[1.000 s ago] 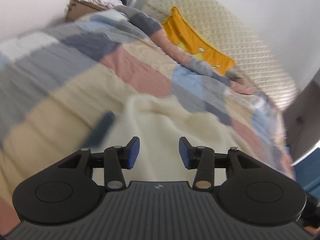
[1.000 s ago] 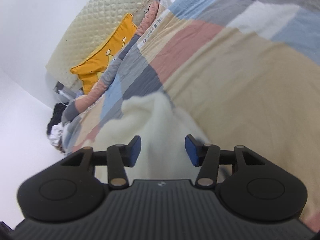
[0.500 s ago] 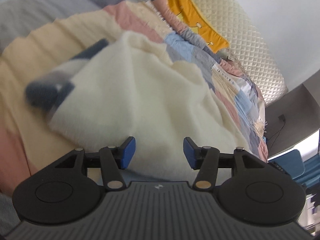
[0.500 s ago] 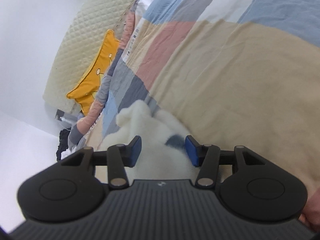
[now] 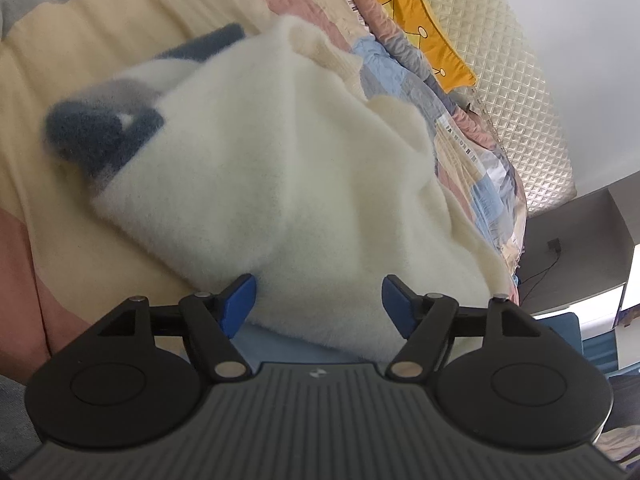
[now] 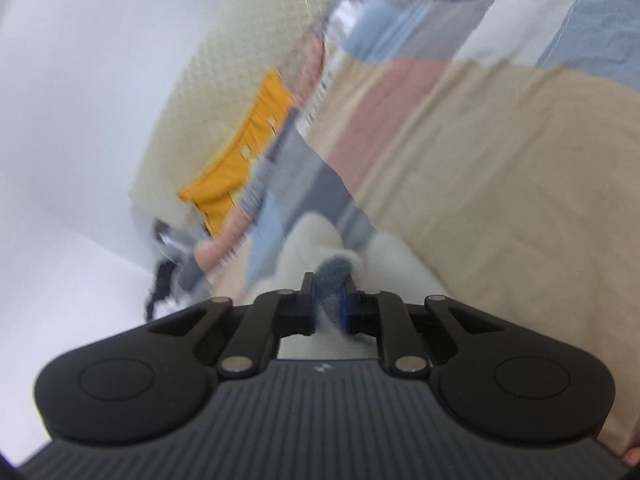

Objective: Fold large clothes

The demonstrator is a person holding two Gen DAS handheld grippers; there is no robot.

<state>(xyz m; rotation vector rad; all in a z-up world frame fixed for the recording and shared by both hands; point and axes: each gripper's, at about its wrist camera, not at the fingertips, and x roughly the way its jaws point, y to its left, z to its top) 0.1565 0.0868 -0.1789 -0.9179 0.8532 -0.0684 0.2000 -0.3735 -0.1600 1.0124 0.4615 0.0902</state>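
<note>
A cream fleece garment with dark blue trim lies bunched on the patchwork quilt. My left gripper hovers low over its near edge. Its jaws are opening, and fleece lies between the blue pads without being pinched. In the right wrist view, which is blurred, my right gripper is shut on a blue-grey strip of trim belonging to the same cream garment. The rest of the garment is hidden behind the gripper body there.
A yellow pillow leans on the quilted cream headboard at the far end of the bed. Dark furniture with a cable and something blue stand to the right. A white wall fills the left of the right wrist view.
My left gripper dropped close to the cream garment and its jaws widened. The right jaws went from apart to clamped on the blue trim, and that view tilted.
</note>
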